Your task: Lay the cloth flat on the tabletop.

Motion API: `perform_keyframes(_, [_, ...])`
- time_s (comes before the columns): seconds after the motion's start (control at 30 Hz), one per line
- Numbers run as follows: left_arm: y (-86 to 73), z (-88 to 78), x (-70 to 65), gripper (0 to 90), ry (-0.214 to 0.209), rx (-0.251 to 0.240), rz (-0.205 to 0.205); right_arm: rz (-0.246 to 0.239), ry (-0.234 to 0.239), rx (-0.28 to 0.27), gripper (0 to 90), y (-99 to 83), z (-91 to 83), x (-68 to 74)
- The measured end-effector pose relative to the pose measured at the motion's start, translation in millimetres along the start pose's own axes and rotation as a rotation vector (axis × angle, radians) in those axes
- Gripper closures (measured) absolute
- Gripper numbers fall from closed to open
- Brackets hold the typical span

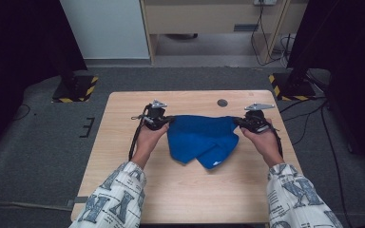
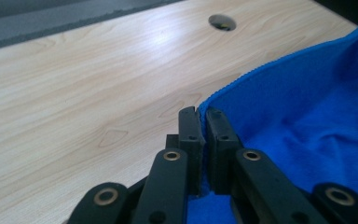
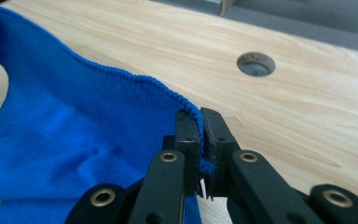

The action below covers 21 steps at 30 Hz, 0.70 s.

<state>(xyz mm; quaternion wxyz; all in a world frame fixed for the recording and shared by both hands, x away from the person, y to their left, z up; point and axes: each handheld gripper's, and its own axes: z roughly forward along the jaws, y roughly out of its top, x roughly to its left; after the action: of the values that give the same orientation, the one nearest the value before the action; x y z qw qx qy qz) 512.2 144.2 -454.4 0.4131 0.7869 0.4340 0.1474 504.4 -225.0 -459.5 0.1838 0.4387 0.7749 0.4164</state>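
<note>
A blue cloth (image 1: 201, 138) is stretched between both grippers over the middle of the wooden table (image 1: 185, 190), its lower part hanging in folds onto the tabletop. My left gripper (image 1: 167, 121) is shut on the cloth's left corner; in the left gripper view the jaws pinch the hemmed edge of the blue cloth (image 2: 307, 116) at the left gripper (image 2: 202, 113). My right gripper (image 1: 237, 121) is shut on the right corner, and the right gripper (image 3: 201, 115) clamps the stitched hem of the blue cloth (image 3: 74, 135). Both corners are held a little above the table.
A round cable hole (image 1: 222, 102) lies in the tabletop behind the cloth, also the hole (image 2: 222, 21) and the hole (image 3: 256, 64). Dark stands with yellow-black striped bases (image 1: 76, 90) flank the table's far corners. Grey carpet surrounds the table.
</note>
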Motion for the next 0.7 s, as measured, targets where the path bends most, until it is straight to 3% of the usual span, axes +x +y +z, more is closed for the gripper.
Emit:
perform_keyframes(0.43, [-8.0, 17.7, 8.0, 82.8, 0.018, 0.047, -0.019, 0.007, -0.025, 0.07, 83.2, -7.2, 23.3, -2.8])
perform_keyframes(0.53, [-7.8, 18.7, 5.8, 68.2, 0.035, 0.042, -0.012, 0.001, -0.031, 0.079, 75.8, -7.6, 25.6, -1.9])
perform_keyframes(0.63, [-6.5, 18.1, 2.5, 51.4, 0.045, 0.019, 0.001, -0.004, -0.054, 0.079, 60.0, -6.8, 25.4, -0.5])
perform_keyframes(0.7, [-5.4, 16.8, 0.8, 46.3, 0.045, 0.005, 0.007, 0.005, -0.063, 0.068, 50.8, -5.4, 23.6, 0.7])
